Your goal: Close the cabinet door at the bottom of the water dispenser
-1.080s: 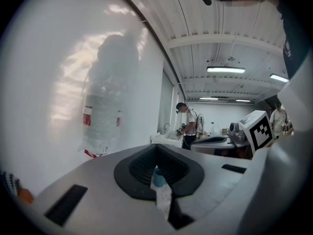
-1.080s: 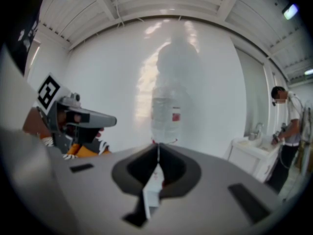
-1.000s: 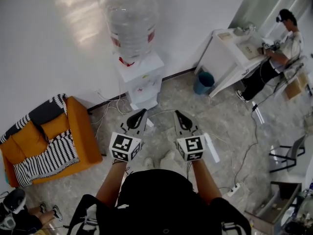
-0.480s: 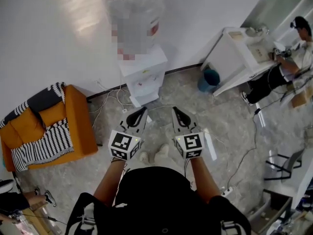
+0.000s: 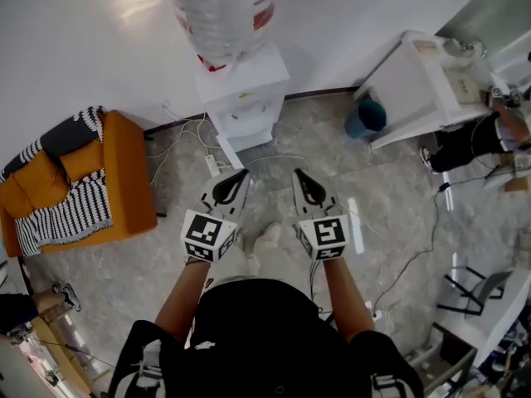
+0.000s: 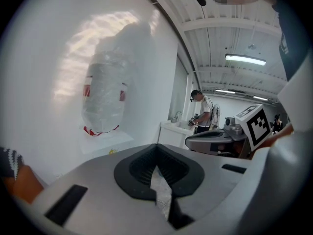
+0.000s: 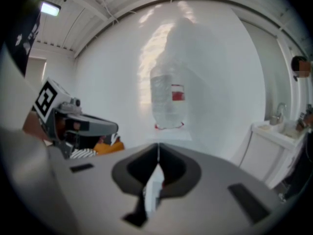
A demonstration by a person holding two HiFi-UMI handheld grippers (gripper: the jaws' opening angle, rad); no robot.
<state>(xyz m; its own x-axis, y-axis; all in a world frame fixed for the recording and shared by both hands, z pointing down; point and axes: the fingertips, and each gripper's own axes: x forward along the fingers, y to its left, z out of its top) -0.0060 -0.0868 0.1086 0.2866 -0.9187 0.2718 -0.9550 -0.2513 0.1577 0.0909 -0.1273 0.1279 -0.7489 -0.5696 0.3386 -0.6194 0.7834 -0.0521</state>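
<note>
Water dispenser (image 5: 245,110) bottle (image 5: 226,15) top cut off; cabinet door indiscernible.

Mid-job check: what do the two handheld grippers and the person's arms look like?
The left gripper and right gripper have grey shells with black jaw linings, and each carries a white cube with black square markers. The forearms are bare below a black top.
</note>
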